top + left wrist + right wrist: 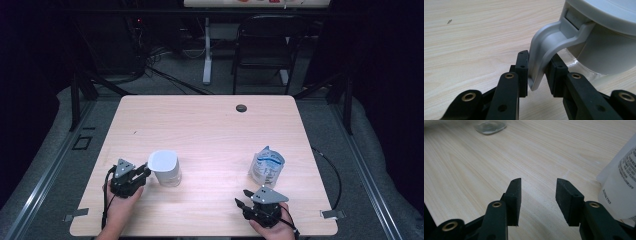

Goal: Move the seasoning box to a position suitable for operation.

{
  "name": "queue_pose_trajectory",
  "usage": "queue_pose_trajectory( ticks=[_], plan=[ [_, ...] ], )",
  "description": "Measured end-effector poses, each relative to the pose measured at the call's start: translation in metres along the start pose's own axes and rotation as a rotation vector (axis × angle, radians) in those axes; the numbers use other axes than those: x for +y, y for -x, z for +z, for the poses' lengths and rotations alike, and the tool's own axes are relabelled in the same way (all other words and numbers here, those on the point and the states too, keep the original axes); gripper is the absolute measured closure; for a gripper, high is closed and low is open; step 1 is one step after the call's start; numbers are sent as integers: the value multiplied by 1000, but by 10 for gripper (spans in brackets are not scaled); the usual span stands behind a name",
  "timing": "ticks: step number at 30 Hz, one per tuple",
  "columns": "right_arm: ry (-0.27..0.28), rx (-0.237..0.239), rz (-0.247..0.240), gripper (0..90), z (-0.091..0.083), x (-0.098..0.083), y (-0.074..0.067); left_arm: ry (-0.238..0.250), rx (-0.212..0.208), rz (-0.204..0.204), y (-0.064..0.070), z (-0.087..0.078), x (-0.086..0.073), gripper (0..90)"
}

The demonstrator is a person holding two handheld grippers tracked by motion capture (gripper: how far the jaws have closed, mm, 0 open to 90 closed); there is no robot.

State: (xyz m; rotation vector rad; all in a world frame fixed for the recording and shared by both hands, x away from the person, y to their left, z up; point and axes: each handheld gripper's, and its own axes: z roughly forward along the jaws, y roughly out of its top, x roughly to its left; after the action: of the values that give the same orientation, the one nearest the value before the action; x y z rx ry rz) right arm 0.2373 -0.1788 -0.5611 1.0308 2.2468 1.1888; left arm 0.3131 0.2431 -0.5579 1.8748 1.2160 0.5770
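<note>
Near the front-left corner of the surface stands a white lidded jug, its handle turned toward the left tool. Left tool's jaws are closed down on that handle, one pad on each face, low on the grip; jug base sits flat on the wood.

Toward the front-right, a clear refill pouch with blue print stands upright, slightly slumped. Right tool hovers just in front of it, jaws parted wide, nothing between them, pouch off to one side of the jaws and not touched.

Step in hand, as I judge it: jug secured by the handle, pouch not yet taken. Next move likely calls for the right tool to swing toward the pouch and close on its upper part without crushing it, while the left steadies the jug.

Writing: small dark print runs down the pouch face in the right gripper view; too blurred to read. No brand legible on the jug.
</note>
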Motion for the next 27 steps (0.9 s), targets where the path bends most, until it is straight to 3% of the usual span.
queue_pose_trajectory(
  ticks=[12, 16, 27],
  plan=[
    [2, 0, -3, 564, 0, 0, 0, -5, -6, -2, 5, -2, 0, 795],
    [5, -2, -2, 564, -1, 0, 0, -20, -5, 33, 10, -5, 0, 810],
    [2, -3, -4, 564, -1, 1, 1, -34, -17, 22, 19, -7, 0, 809]
  ],
)
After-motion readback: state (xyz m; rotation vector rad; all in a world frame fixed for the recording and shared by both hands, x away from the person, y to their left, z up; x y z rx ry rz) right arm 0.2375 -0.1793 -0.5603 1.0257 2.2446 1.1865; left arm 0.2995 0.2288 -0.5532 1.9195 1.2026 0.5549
